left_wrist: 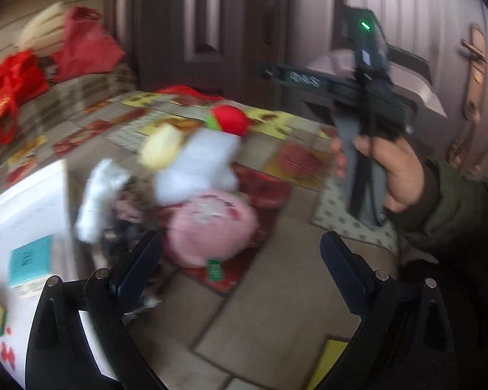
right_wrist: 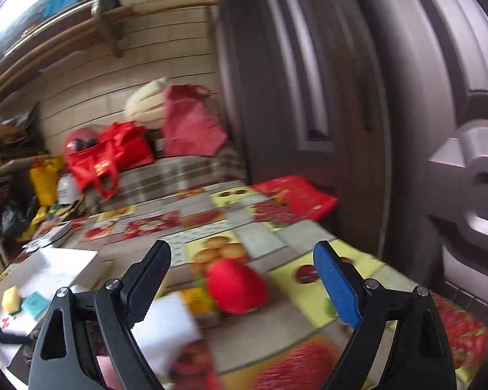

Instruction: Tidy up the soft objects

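Note:
A blurred heap of soft things lies on the fruit-print tablecloth: a pink plush, a white soft block, a yellow sponge, a red plush with a green part and a white cloth. My left gripper is open, with the pink plush just beyond its fingers and untouched. My right gripper is also open, and the red plush lies on the table ahead between its fingers. The white block sits to its left.
A white box stands at the table's left, holding a yellow sponge and a teal card. Red bags and a cream cushion sit at the back. A dark door borders the right. A person's hand holds the other device.

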The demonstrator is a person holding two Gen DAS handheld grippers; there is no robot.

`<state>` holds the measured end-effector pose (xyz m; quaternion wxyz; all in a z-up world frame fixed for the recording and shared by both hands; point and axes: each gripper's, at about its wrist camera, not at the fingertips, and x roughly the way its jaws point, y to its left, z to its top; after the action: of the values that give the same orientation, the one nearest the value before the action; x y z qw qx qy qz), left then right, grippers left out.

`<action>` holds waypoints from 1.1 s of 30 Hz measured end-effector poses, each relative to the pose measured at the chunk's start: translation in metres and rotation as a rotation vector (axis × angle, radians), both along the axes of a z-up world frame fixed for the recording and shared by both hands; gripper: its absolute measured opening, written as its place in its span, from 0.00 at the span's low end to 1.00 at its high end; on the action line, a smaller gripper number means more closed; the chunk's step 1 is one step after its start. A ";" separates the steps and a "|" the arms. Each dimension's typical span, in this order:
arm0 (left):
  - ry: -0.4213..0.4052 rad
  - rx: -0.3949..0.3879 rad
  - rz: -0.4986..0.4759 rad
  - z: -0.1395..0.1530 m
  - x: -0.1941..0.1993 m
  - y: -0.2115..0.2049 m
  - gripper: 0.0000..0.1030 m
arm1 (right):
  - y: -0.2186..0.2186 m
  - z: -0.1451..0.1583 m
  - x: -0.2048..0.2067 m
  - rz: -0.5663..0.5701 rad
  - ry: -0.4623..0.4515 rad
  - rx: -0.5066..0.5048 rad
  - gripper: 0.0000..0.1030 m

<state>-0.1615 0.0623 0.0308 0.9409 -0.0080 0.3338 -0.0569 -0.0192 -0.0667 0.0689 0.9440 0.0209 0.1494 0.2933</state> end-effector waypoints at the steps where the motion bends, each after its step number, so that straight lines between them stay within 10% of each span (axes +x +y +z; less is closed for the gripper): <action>1: 0.040 -0.009 -0.065 -0.004 0.008 -0.009 0.95 | -0.006 -0.001 0.005 -0.019 0.016 0.009 0.87; 6: 0.245 0.043 -0.139 -0.030 0.051 -0.033 0.95 | -0.007 -0.004 0.013 -0.035 0.062 0.016 0.87; 33: 0.247 0.080 -0.084 -0.028 0.071 -0.025 0.99 | -0.011 -0.011 0.020 -0.040 0.105 -0.014 0.87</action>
<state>-0.0901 0.0370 0.0031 0.8890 0.0368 0.4491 -0.0815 0.0011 -0.0780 0.0576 0.9407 0.0328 0.2004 0.2718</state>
